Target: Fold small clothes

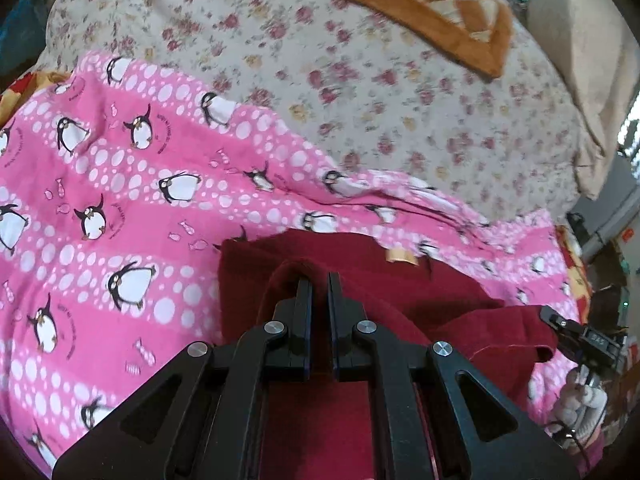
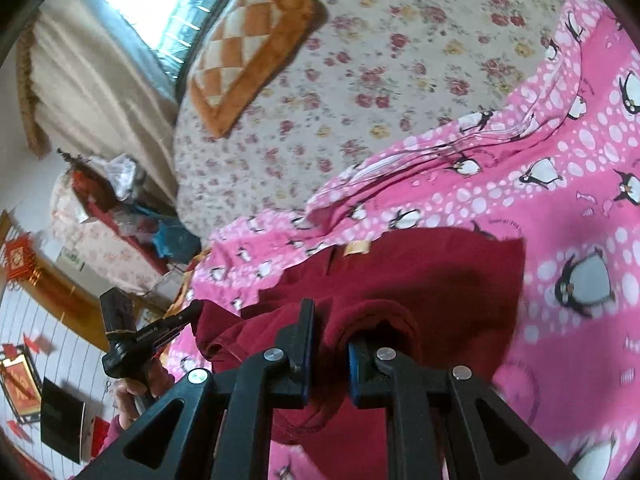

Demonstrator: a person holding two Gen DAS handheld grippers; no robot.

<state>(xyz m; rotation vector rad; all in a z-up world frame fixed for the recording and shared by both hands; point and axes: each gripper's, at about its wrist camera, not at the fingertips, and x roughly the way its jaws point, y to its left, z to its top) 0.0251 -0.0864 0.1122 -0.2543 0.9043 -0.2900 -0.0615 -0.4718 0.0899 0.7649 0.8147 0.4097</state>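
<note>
A dark red garment (image 1: 400,292) with a tan neck label (image 1: 404,257) lies bunched on a pink penguin-print sheet (image 1: 120,184). In the left wrist view my left gripper (image 1: 319,280) is shut on a raised fold of its edge, and red cloth wraps over the left fingertip. My right gripper (image 1: 547,315) grips the garment's far right corner. In the right wrist view the right gripper (image 2: 330,330) is shut on a rolled hem of the same garment (image 2: 420,276), which covers its right finger. The left gripper (image 2: 197,309), held by a hand (image 2: 132,396), bites the left corner.
A cream floral bedspread (image 1: 360,92) lies beyond the pink sheet, with an orange checked cushion (image 1: 424,4) at the far side. A beige curtain (image 2: 92,80) and window (image 2: 168,12) stand behind. Cluttered furniture (image 2: 116,216) sits beside the bed.
</note>
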